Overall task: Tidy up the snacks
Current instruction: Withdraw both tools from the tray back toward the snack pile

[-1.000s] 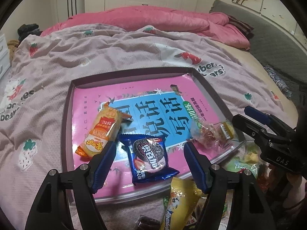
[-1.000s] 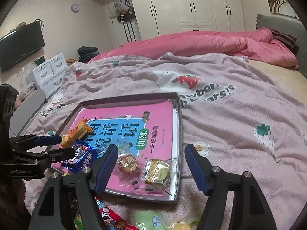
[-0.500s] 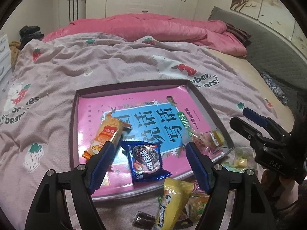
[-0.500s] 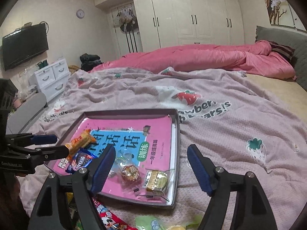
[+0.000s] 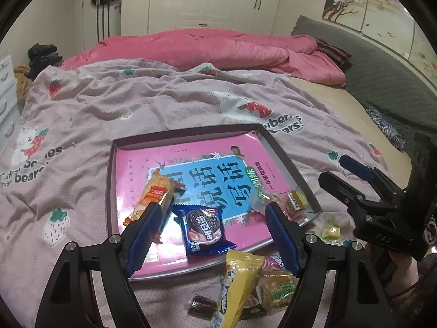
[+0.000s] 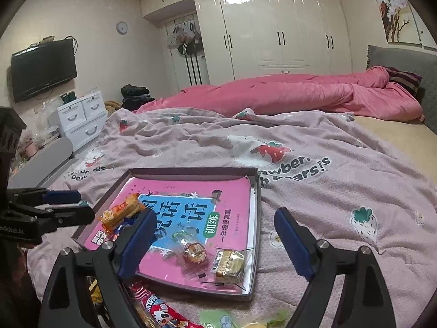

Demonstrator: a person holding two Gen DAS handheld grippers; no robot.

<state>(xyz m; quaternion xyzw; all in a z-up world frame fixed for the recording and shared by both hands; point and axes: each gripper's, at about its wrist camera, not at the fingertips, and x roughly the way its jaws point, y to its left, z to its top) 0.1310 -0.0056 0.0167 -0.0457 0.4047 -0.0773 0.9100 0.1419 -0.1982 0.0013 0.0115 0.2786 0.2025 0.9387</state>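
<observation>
Shallow dark-purple cardboard tray (image 5: 110, 180): liner pink with a light-blue panel, black characters. Inside the tray: orange-yellow biscuit packet (image 5: 153, 196); dark-blue cookie packet (image 5: 203, 228), brown-and-white print; clear-wrapped yellow-brown cake (image 6: 229, 265). Under the tray: mauve blanket (image 5: 153, 109), red strawberries and white bears. Behind it: plain pink quilt (image 5: 207, 49).

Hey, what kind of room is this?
A bedroom, most likely: a bed with a strawberry-print blanket and pink duvet, white wardrobes behind, and a wall-mounted TV.
</observation>
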